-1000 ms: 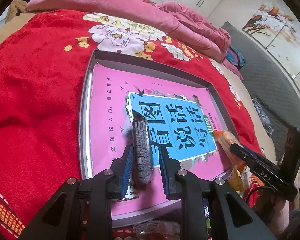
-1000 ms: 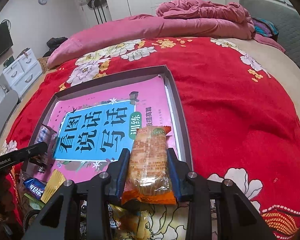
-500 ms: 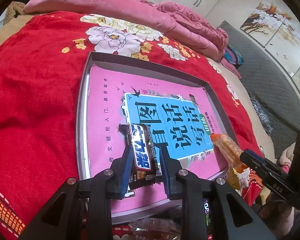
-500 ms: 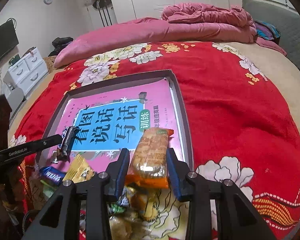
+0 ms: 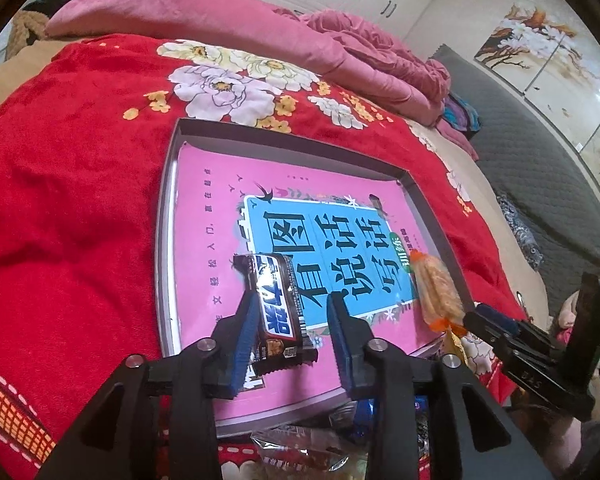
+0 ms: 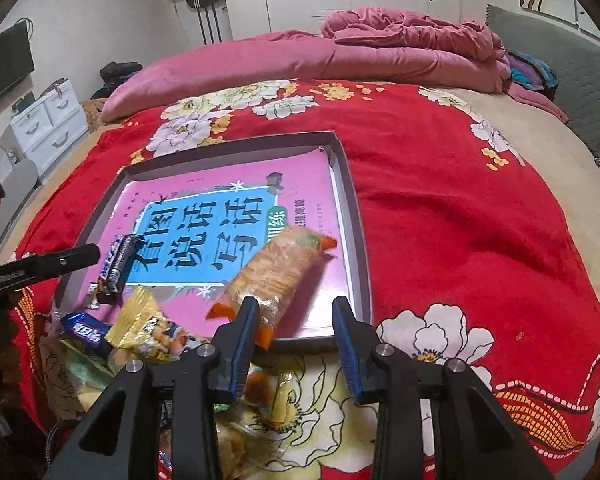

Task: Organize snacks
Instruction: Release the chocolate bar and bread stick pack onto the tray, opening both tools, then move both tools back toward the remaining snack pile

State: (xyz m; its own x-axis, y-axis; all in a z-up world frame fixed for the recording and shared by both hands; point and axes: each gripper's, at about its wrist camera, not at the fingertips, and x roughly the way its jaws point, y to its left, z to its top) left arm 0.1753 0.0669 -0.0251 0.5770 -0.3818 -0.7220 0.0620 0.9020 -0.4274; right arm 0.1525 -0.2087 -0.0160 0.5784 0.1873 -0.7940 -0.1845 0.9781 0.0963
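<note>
Two parted grippers (image 5: 292, 332) (image 6: 294, 332), glossy chocolate bar (image 5: 278, 308) released, crinkly cracker pack (image 6: 276, 268) loose.

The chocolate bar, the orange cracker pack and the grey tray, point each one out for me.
chocolate bar (image 5: 278, 304), left wrist view, on the white lettering of its dark wrapper.
orange cracker pack (image 6: 278, 270), right wrist view, on the clear middle of the pack.
grey tray (image 6: 354, 220), right wrist view, on its right rim.

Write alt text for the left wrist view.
The left gripper, jaws just opened, straddles a dark chocolate bar lying on a pink book in a shallow grey tray on a red floral blanket. At right, the right gripper reaches an orange biscuit pack.
</note>
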